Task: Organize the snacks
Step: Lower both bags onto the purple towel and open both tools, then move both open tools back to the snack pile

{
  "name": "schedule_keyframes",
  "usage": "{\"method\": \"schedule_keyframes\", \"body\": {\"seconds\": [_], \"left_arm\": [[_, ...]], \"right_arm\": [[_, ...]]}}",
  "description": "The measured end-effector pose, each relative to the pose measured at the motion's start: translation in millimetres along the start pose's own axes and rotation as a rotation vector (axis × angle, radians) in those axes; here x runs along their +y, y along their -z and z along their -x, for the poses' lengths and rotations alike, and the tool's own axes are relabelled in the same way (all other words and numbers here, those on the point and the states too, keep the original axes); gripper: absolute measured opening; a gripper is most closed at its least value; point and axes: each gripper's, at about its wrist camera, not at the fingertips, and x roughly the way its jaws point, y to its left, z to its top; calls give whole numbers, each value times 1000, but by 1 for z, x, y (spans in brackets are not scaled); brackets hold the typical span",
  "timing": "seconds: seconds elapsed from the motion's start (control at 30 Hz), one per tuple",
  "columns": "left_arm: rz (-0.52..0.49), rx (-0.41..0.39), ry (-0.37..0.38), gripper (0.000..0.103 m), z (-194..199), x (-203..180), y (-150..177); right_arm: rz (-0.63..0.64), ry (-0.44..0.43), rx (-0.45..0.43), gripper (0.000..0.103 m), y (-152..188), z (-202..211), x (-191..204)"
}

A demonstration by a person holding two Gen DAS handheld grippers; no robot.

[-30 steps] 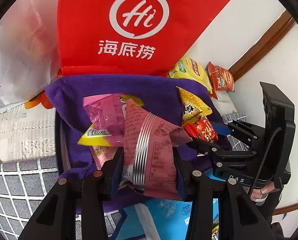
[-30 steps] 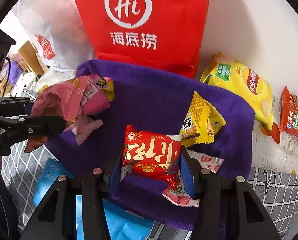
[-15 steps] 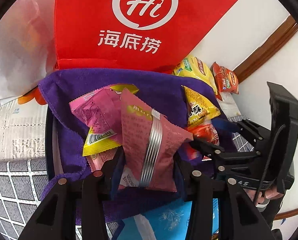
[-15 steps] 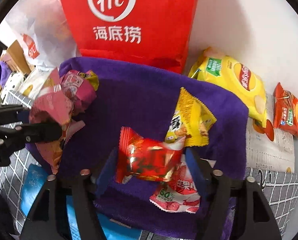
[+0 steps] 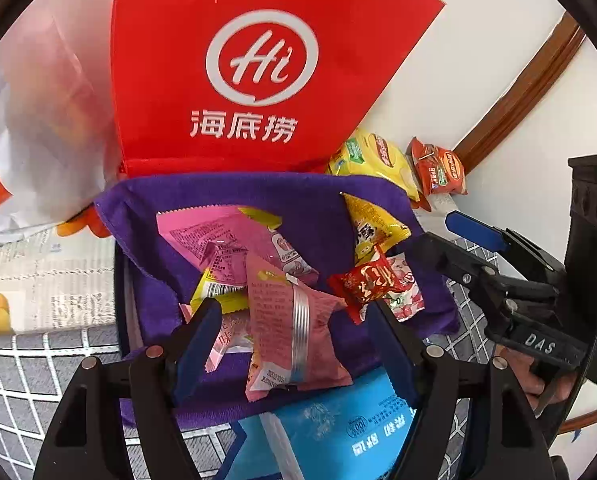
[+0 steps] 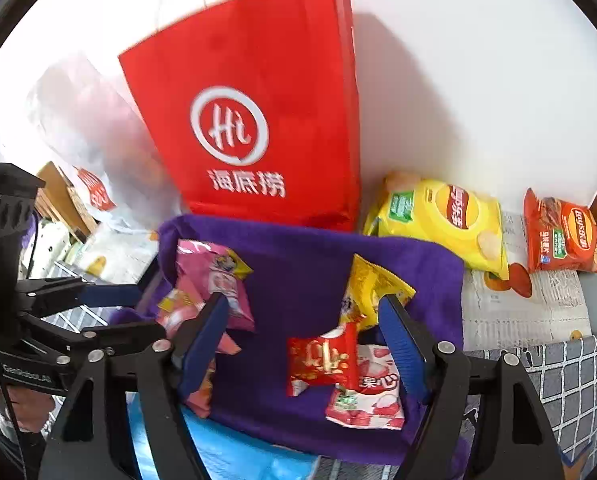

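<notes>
The left tool (image 5: 294, 328) stood with its jaws spread apart and gripped nothing. A pink packet (image 5: 294, 332) lay loose between the fingers on the purple cloth (image 5: 298, 196), touching neither blue pad. Just behind it sat a larger pink bag (image 5: 234, 236) and a yellow-edged packet (image 5: 218, 292). The right tool (image 6: 302, 340) was also spread wide, clamped on nothing. Between its fingers a red packet (image 6: 322, 360) lay on the cloth, overlapping a white-and-red strawberry packet (image 6: 370, 396). A yellow packet (image 6: 372, 288) leaned just behind them, near the right finger. A blue packet (image 5: 338, 432) lay in front of the cloth, under the left tool. A red bag (image 6: 254, 120) with a white logo stood upright behind the cloth, against the wall. To its right, on newspaper (image 6: 518, 308), lay a yellow chip bag (image 6: 442, 220) and, apart from it, an orange chip bag (image 6: 562, 236). The worktop (image 6: 570, 380) wore a grey checked cover.
</notes>
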Motion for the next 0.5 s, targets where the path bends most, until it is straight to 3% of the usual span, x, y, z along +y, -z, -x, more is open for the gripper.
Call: {"method": "schedule_keyframes", "body": {"seconds": [0.2,0.43,0.5], "left_arm": [[-26,-52,3,73,24,-9,1],[-47,-88,-4,73,51,-20,3],[-55,-101,8,73,59,-23,4]], "right_arm": [[57,71,-36,76,9,21,25],[8,142,-16,67,44,54,25],[-16,142,4,60,57,62,25]]}}
